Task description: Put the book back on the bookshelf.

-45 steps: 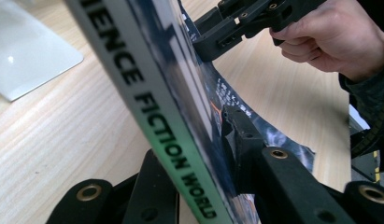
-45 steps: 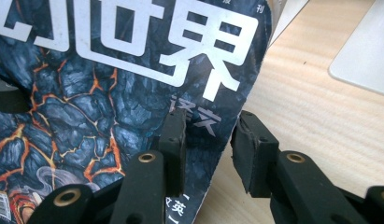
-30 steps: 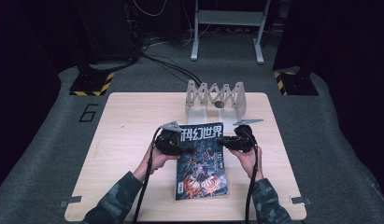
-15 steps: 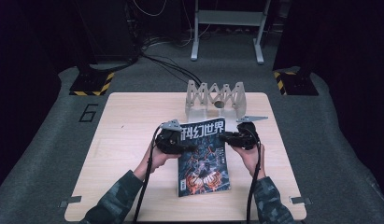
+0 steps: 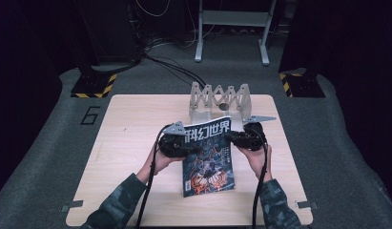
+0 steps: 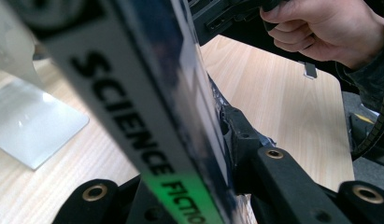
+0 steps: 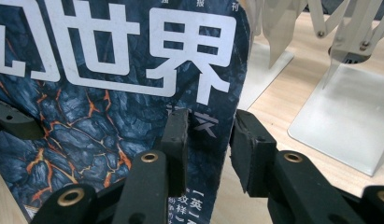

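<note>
A magazine (image 5: 208, 157) with a dark lava-pattern cover and white title characters is held over the table (image 5: 131, 143), its top end raised. My left gripper (image 5: 183, 143) is shut on its left spine edge. In the left gripper view the spine (image 6: 147, 116), printed SCIENCE FICTION, runs between the black jaws of this gripper (image 6: 180, 158). My right gripper (image 5: 235, 138) grips the right edge. In the right gripper view the cover (image 7: 110, 93) passes slantwise between the pads of that gripper (image 7: 206, 126), one pad on the front and one behind the edge.
A grey metal zigzag rack (image 5: 220, 98) stands on flat base plates just beyond the magazine, close to its top edge; it also shows as rack (image 7: 320, 70) and as a plate (image 6: 35, 116). Bare wood lies left of my hands. Cables trail from both grippers toward the table's front edge.
The magazine's top end has risen a little and shifted toward the rack, with its lower end drawn up from the front edge. Both hands have stayed nearly in place.
</note>
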